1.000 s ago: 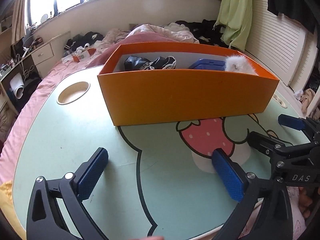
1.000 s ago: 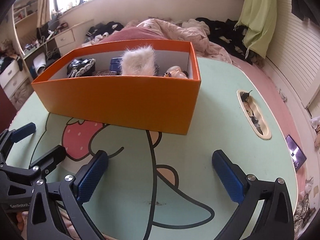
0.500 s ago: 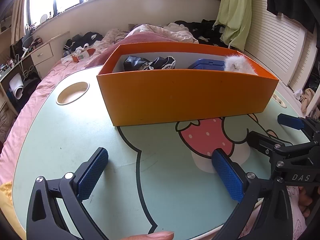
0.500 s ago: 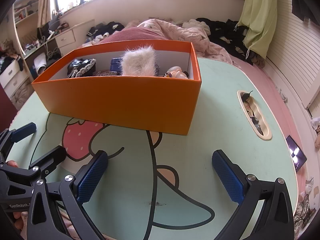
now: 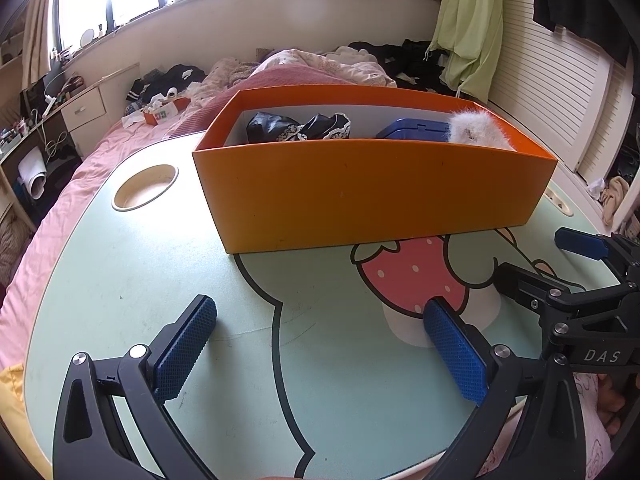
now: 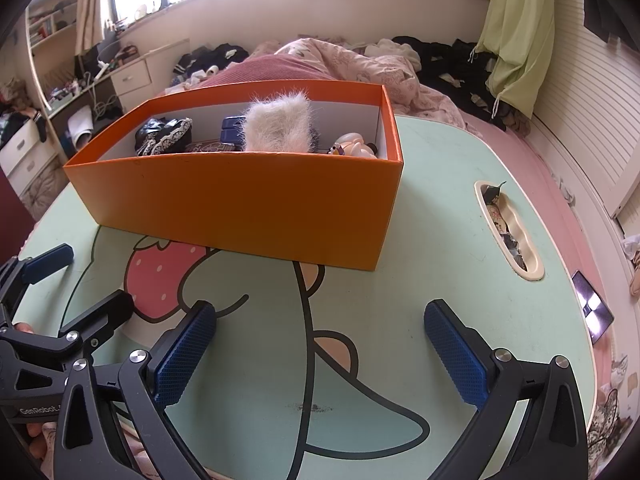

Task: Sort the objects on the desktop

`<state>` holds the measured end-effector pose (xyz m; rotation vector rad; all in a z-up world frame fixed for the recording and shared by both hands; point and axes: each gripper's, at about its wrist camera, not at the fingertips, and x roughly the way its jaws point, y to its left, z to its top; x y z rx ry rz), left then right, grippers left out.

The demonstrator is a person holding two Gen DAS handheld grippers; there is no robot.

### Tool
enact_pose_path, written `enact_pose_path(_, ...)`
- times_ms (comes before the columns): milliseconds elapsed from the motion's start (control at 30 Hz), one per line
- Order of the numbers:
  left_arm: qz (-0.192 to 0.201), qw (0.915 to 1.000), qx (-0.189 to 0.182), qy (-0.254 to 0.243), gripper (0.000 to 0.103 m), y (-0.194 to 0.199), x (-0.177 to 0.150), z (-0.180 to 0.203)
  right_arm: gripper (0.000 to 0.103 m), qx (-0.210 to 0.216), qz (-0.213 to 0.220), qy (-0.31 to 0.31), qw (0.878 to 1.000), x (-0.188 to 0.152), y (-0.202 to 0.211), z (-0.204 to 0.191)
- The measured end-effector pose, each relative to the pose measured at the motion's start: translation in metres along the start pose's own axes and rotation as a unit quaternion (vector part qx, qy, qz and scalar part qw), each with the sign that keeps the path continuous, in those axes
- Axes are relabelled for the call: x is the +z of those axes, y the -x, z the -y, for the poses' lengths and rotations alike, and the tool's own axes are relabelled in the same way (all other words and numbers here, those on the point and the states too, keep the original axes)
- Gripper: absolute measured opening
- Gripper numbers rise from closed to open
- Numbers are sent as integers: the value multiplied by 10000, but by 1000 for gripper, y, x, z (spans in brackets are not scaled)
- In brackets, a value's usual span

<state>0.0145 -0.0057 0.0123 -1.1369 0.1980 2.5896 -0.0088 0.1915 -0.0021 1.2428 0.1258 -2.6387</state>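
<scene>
Left wrist view is showing the left hand-held gripper [image 5: 320, 344] hovering low over the near edge of the worktop [image 5: 120, 272] with its 2 blue pads spread wide and nothing sitting between them. Same deal for the right hand-held gripper [image 6: 320, 344], which is hanging wide apart and empty just beside the left one.

The orange box [image 5: 372, 192] is sitting straight ahead of both, further back on the worktop, with its long axis running side to side across both views, so each one is facing a long wall rather than an end. Inside it I'm seeing a black lacy thing [image 5: 296, 128] toward the left end, a blue case [image 5: 416, 130] around the middle, a white fluffy piece [image 6: 278, 124] sticking up above the rim, and a small figure toy [image 6: 354, 148] at the right end.

Nothing loose is lying on the open worktop that I can spot, so the sorting is looking basically done to me. If anything else is getting handled, the right one is sitting nearer the fluffy piece and toy, and the left one nearer the lacy thing. The slot [image 6: 508, 232] on the right is holding some small bits, too tiny to identify.
</scene>
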Motion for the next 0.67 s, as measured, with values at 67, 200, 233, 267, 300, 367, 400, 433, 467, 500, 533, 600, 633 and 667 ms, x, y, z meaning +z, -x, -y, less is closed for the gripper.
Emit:
enact_pose_path(67, 1, 10000, 1, 0, 103, 0, 0, 0, 103, 0, 2, 1, 10000, 0, 0, 0)
enact_pose_path(200, 0, 10000, 1, 0, 103, 0, 0, 0, 103, 0, 3, 1, 10000, 0, 0, 0)
enact_pose_path(233, 1, 10000, 1, -1, 103, 0, 0, 0, 103, 1, 1, 0, 10000, 0, 0, 0)
enact_pose_path(267, 2, 10000, 0, -1, 103, 0, 0, 0, 103, 1, 1, -1, 10000, 0, 0, 0)
enact_pose_path(300, 3, 10000, 0, -1, 103, 0, 0, 0, 103, 0, 2, 0, 10000, 0, 0, 0)
enact_pose_path(367, 8, 10000, -1, -1, 103, 0, 0, 0, 103, 0, 2, 0, 10000, 0, 0, 0)
enact_pose_path(400, 10, 10000, 0, 0, 103, 0, 0, 0, 103, 0, 4, 1, 10000, 0, 0, 0)
enact_pose_path(433, 9, 10000, 0, -1, 103, 0, 0, 0, 103, 1, 3, 1, 10000, 0, 0, 0)
enact_pose_path(467, 10, 10000, 0, -2, 103, 0, 0, 0, 103, 1, 5, 1, 10000, 0, 0, 0)
enact_pose_path(500, 13, 10000, 0, -2, 103, -1, 0, 0, 103, 1, 3, 0, 10000, 0, 0, 0)
enact_pose_path(533, 12, 10000, 1, -4, 103, 0, 0, 0, 103, 1, 3, 0, 10000, 0, 0, 0)
enact_pose_path(600, 20, 10000, 2, -12, 103, -1, 1, 1, 103, 1, 3, 0, 10000, 0, 0, 0)
enact_pose_path(633, 20, 10000, 1, -14, 103, 0, 1, 1, 103, 1, 3, -1, 10000, -1, 0, 0)
enact_pose_path(667, 22, 10000, 0, -14, 103, 0, 1, 1, 103, 1, 3, -1, 10000, 0, 0, 0)
